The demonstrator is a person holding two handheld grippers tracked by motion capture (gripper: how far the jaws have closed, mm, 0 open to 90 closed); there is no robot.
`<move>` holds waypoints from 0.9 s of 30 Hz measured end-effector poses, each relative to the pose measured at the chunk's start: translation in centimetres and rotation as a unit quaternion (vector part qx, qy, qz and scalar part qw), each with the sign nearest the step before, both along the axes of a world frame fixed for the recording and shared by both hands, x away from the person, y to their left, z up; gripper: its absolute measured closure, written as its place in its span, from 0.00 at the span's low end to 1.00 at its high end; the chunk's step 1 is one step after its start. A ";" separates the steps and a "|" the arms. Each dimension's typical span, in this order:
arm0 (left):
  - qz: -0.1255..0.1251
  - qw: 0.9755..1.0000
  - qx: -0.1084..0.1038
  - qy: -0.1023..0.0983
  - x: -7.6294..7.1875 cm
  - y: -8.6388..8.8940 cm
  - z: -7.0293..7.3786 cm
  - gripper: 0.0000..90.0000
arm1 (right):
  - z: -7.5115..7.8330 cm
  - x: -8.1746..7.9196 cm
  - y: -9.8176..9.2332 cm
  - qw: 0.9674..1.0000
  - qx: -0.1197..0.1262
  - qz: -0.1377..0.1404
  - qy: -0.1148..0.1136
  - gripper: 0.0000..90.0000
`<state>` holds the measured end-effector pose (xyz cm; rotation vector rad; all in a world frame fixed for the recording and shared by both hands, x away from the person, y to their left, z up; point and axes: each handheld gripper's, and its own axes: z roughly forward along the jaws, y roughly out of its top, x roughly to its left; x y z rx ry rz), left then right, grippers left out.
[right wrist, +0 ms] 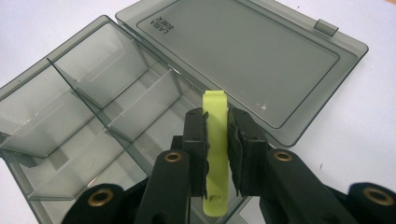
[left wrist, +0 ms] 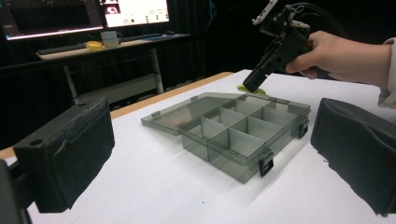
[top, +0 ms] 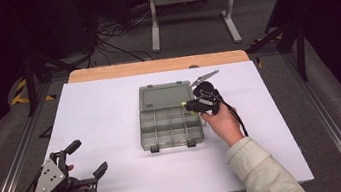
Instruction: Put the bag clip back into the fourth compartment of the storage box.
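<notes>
I see the white surface (top: 113,134) carrying a smoky grey compartment box (top: 170,126), its lid (top: 164,96) laid open flat behind it. My right gripper (top: 191,105) sits over the box's right rear corner, its jaws pinched on a slim yellow-green clip (right wrist: 215,158). In the right gripper view the clip's long axis runs straight out along the jaws, tip poking past the pads, a compartment just below it. I judge a short lowering is next. My left gripper (top: 86,161) rests spread and empty near the front left, well apart.
</notes>
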<state>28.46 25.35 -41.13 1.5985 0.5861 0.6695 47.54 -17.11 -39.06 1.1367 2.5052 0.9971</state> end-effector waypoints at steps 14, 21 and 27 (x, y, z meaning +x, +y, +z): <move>-0.002 1.000 0.000 0.000 0.0 0.0 0.0 0.00 | -0.6 0.2 0.0 1.000 -0.001 -0.003 0.022 0.87; -0.001 1.000 0.000 0.000 0.0 0.0 0.0 0.00 | -0.8 0.2 0.0 1.000 0.001 -0.002 0.028 0.87; 0.000 1.000 0.000 0.000 0.1 0.0 0.0 0.00 | -0.9 0.3 -0.2 0.999 0.001 -0.005 0.039 0.86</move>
